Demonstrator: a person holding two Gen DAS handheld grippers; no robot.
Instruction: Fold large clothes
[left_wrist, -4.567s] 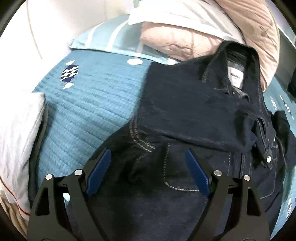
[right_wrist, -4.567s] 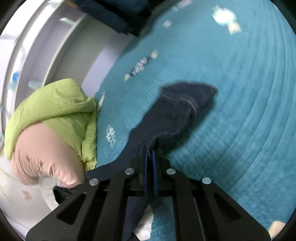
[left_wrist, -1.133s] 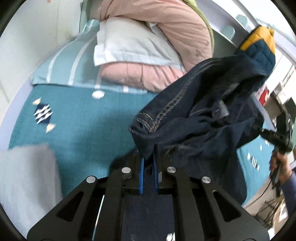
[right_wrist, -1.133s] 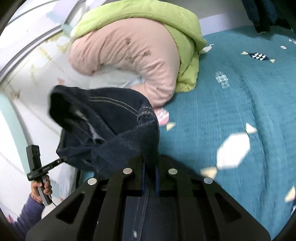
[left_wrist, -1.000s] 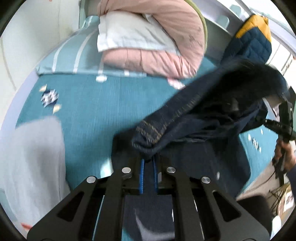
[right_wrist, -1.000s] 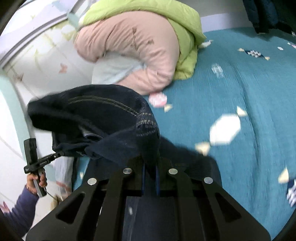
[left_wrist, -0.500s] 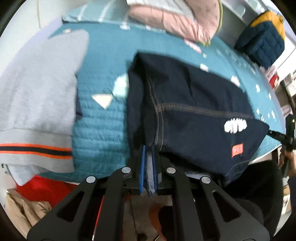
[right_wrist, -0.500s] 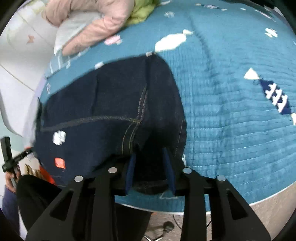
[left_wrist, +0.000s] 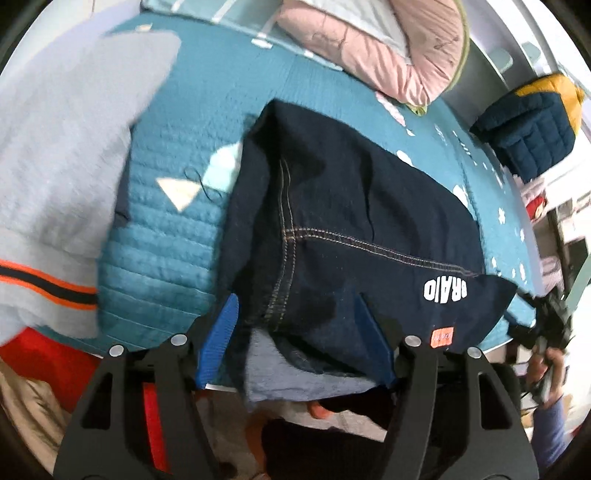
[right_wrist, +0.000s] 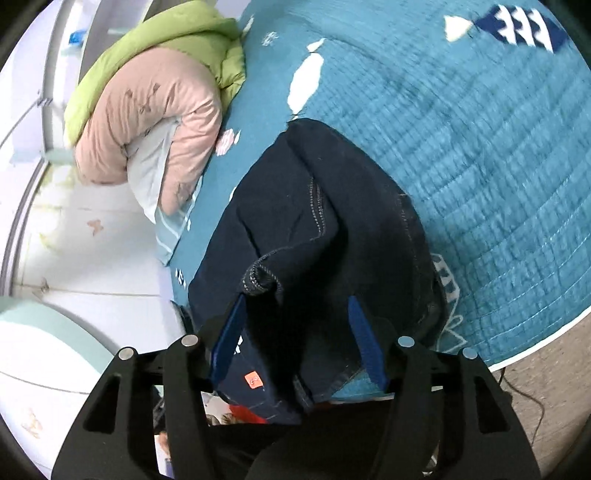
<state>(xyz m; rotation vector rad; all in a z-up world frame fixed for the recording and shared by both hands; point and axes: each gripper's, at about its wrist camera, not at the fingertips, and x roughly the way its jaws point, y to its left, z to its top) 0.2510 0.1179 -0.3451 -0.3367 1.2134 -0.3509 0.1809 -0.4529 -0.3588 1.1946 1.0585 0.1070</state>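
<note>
- Both grippers, left gripper and right gripper, hold their jaws spread, gripping nothing.
- Dark denim garment lies folded on the bed, near its edge.
- Judged heavy, stiff, non-slippery; pinching thick seamed corners should hold best.

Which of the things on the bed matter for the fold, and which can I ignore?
Job:
dark denim garment
left claw, open
right claw, open

Lying about:
grey sweatshirt
pink duvet
green duvet
navy puffer jacket
teal bedspread
</note>
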